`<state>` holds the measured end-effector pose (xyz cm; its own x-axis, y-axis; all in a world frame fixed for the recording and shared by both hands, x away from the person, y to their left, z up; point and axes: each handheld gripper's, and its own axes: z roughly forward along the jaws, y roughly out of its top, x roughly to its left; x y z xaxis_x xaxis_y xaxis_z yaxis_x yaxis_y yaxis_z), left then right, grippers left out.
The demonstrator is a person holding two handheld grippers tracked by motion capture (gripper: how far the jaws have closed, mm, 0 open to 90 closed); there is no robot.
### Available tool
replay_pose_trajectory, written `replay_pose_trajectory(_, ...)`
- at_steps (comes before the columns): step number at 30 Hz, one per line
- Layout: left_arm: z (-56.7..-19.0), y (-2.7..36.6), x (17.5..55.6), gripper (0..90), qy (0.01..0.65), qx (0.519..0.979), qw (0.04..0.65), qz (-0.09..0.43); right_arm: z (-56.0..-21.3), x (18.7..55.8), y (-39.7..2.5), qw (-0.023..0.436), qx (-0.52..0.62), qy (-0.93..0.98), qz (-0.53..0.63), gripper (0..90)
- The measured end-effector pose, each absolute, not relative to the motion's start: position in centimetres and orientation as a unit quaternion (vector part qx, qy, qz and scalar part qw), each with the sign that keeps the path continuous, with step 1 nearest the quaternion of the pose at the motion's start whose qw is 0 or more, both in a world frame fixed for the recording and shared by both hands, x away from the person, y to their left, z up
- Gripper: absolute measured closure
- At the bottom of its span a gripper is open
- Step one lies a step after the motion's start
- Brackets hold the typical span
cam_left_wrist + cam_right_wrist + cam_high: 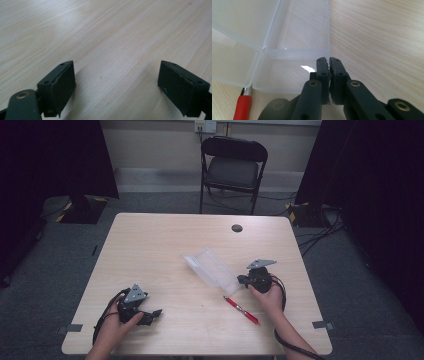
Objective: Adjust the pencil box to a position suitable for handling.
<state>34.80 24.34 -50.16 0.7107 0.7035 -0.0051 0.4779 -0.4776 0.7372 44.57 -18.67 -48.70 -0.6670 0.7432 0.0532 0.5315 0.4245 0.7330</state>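
An open clear plastic case [210,267] lies at the table's middle, and a red pen [241,310] lies just in front of its near end. My right gripper [241,280] meets the case's near right corner. In the right gripper view, the right gripper [328,59] has its jaws pressed together in line with the thin side wall of the case [294,37], with the pen [242,107] at lower left. At the table's front left, my left gripper [151,316] rests low; in its own view the left gripper [117,63] is open wide over bare wood.
The light wooden table [165,235] has a dark cable hole [237,228] near its far edge. A black folding chair [232,167] stands beyond the table. Tape marks [74,327] sit near the front corners.
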Motion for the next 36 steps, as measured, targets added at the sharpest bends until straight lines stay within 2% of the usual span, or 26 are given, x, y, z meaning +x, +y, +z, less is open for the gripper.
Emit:
replay_pose_trajectory(7,-50.1,24.4,34.8,14.1,0.346,0.847,0.372,0.153,-48.6,44.3,-18.8,0.139,0.371,0.839,0.372,85.4)
replay_pose_trajectory(8,-50.2,24.3,34.8,14.1,0.35,0.846,0.374,0.15,-48.6,44.4,-18.8,0.136,0.371,0.838,0.375,82.3)
replay_pose_trajectory(9,-50.2,24.3,34.8,14.1,0.351,0.845,0.374,0.149,-48.6,44.4,-18.9,0.14,0.376,0.835,0.377,74.3)
replay_pose_trajectory(12,-50.2,24.3,34.8,14.2,0.351,0.845,0.375,0.15,-48.2,44.0,-19.5,0.141,0.381,0.825,0.392,73.2)
replay_pose_trajectory(18,-50.2,24.3,34.7,14.3,0.352,0.844,0.375,0.15,-46.8,40.0,-20.6,0.124,0.348,0.83,0.418,70.3)
replay_pose_trajectory(23,-50.2,24.3,34.7,14.3,0.353,0.844,0.375,0.151,-47.9,37.0,-20.3,0.078,0.333,0.839,0.424,70.0)
replay_pose_trajectory(26,-50.2,24.3,34.7,14.3,0.352,0.844,0.375,0.151,-48.6,36.0,-19.7,0.083,0.32,0.853,0.405,67.9)
replay_pose_trajectory(29,-50.2,24.3,34.7,14.3,0.353,0.844,0.375,0.151,-49.3,35.7,-19.1,0.091,0.305,0.862,0.394,69.3)
replay_pose_trajectory(32,-50.2,24.3,34.7,14.3,0.351,0.845,0.374,0.152,-49.2,35.6,-18.8,0.097,0.297,0.867,0.387,77.7)
replay_pose_trajectory(36,-50.2,24.3,34.7,14.3,0.351,0.845,0.374,0.152,-49.1,35.4,-18.6,0.101,0.281,0.875,0.381,79.5)
